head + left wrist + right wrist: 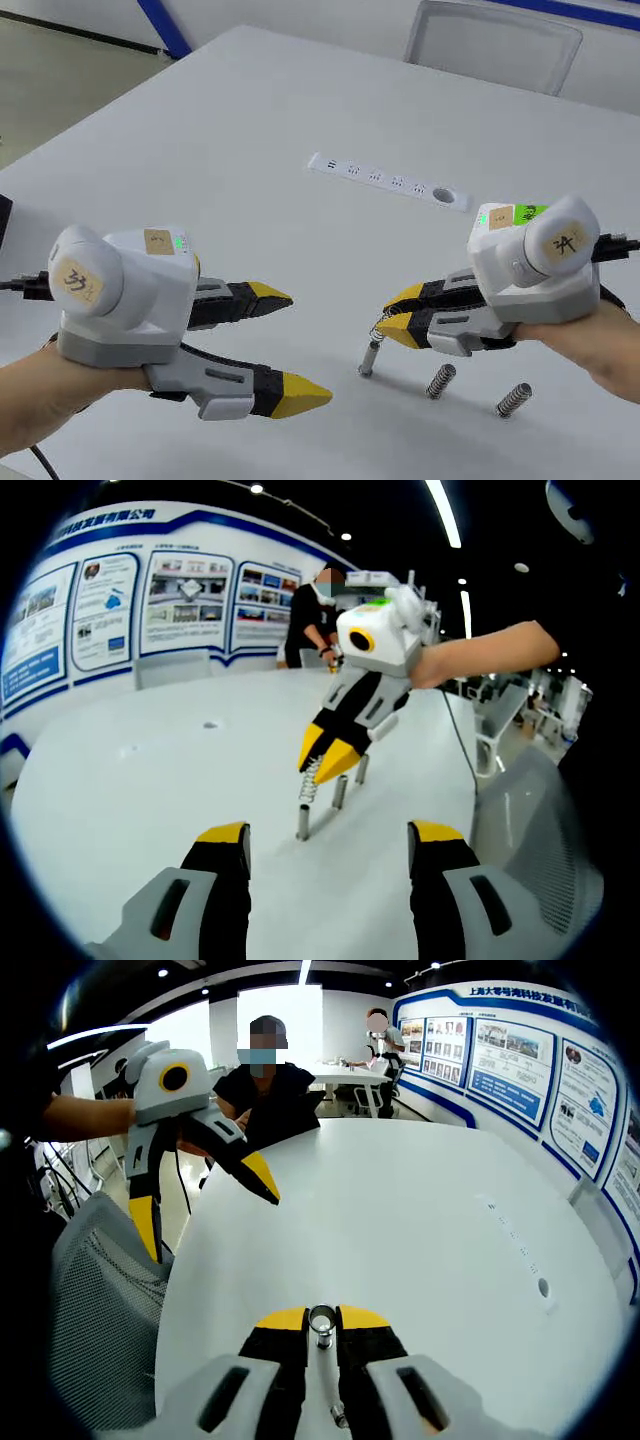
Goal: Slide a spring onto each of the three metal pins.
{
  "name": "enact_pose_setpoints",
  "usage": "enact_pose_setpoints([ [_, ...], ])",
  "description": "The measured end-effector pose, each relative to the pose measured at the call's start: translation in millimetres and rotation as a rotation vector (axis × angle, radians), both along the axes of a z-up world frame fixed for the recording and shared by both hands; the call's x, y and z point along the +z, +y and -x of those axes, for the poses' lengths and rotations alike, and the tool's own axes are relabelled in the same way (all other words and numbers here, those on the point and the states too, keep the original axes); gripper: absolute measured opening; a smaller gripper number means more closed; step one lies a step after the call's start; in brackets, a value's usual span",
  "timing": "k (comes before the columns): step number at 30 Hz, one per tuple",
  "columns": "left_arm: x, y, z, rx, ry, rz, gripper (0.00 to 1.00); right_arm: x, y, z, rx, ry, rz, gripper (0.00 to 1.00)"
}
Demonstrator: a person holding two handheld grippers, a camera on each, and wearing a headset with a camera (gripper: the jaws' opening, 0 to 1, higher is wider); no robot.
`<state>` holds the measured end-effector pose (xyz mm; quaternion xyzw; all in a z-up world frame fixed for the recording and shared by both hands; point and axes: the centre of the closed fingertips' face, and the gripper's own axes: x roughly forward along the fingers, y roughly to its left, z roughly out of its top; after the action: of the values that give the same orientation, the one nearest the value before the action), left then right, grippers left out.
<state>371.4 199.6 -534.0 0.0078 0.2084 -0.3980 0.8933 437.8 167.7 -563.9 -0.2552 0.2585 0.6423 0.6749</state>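
Observation:
Three short metal pins stand on the white table (250, 180). The two right pins (440, 380) (513, 399) each carry a spring. The left pin (370, 358) (302, 822) is bare. My right gripper (397, 318) (333, 757) (321, 1312) is shut on a spring (378, 328) (310, 778) (322, 1324), which hangs tilted just above the bare pin's top. My left gripper (292, 342) (330, 838) is open and holds nothing, a short way left of the pins, with its jaws pointing at them.
A white power strip (390, 182) lies on the table beyond the pins. A grey mesh chair (495, 45) stands at the far edge. A seated person (268, 1090) is across the room, and another person (312, 620) stands in the background.

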Motion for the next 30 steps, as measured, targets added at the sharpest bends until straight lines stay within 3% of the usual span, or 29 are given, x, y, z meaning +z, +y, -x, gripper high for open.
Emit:
enact_pose_setpoints([
  [18, -11.8, 5.5, 1.5, 0.024, 0.041, 0.016, 0.65, -23.4, -2.3, -3.5, -0.002, 0.025, 0.055, 0.11],
  [30, -15.5, 5.8, 0.8, 0.018, 0.051, 0.015, 0.64, -41.6, -0.7, -1.7, 0.024, 0.035, 0.107, 0.11],
])
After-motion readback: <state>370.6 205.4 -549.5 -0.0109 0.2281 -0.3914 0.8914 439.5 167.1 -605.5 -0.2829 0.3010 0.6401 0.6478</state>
